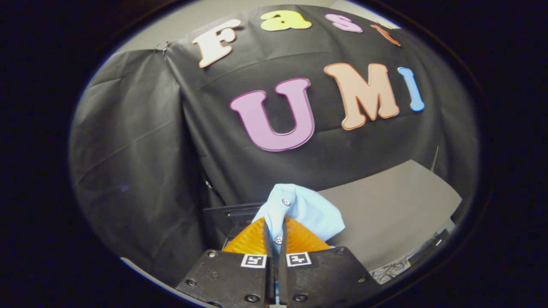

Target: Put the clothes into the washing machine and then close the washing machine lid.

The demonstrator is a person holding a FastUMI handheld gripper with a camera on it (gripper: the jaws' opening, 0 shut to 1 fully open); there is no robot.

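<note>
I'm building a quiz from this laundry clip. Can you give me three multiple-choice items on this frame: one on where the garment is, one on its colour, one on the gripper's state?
1. Where is the shirt?
A. between the fingers
B. flat on the grey table
C. hung on the booth wall

2. What colour is the shirt?
A. red
B. light blue
C. black

3. What state is the gripper in?
A. wide open
B. shut on nothing
C. shut on the shirt

Answers: 1 A, cloth bunches out from between the fingers; 2 B, the fabric is pale blue with buttons; 3 C, both fingers press the cloth.
</note>
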